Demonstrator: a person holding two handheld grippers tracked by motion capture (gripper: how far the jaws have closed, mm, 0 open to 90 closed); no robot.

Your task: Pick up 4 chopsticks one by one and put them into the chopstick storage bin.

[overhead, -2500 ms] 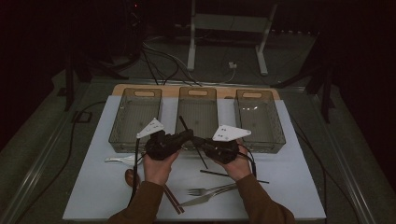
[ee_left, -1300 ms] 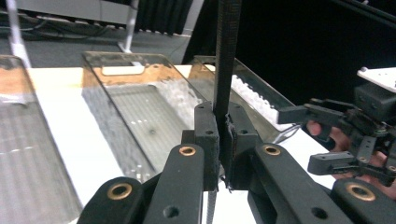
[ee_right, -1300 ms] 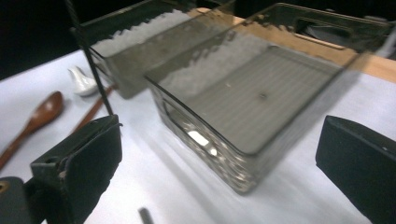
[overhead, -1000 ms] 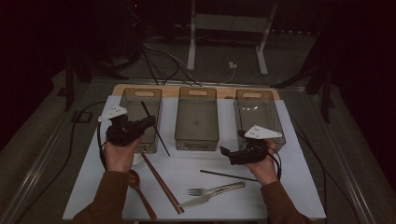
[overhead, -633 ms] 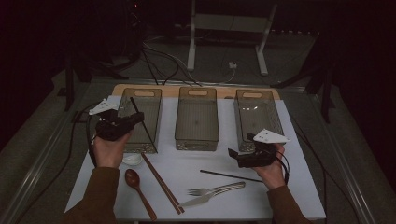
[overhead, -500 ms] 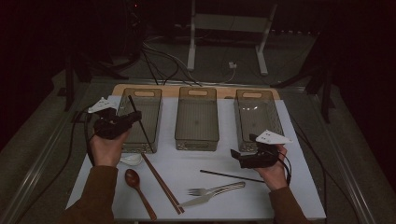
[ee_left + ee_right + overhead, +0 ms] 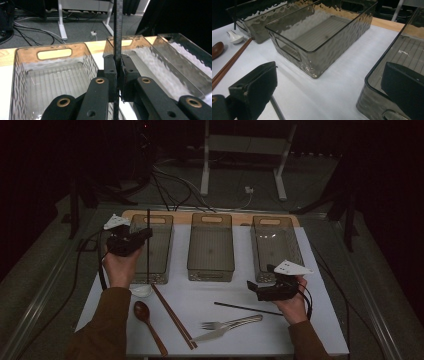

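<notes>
Three smoky clear bins stand in a row along the far edge of the white mat (image 7: 320, 330): the left bin (image 7: 161, 245), the middle bin (image 7: 211, 247) and the right bin (image 7: 276, 245), each with a handle slot in its far end wall. No readable writing shows on any of them.

The left gripper (image 7: 142, 236) has its jaws clamped together on a black chopstick (image 7: 148, 250), which stands upright over the left bin's near-left part. The right gripper (image 7: 256, 289) hovers by the right bin's near-left corner with its jaws standing apart and nothing between them.

On the mat near the near edge lie a second black chopstick (image 7: 247, 308), a fork (image 7: 232, 322), a pair of brown chopsticks (image 7: 172, 315), a wooden spoon (image 7: 145, 316) and a white ceramic spoon (image 7: 141, 291), the last touching nothing but close to the left bin's near wall.
</notes>
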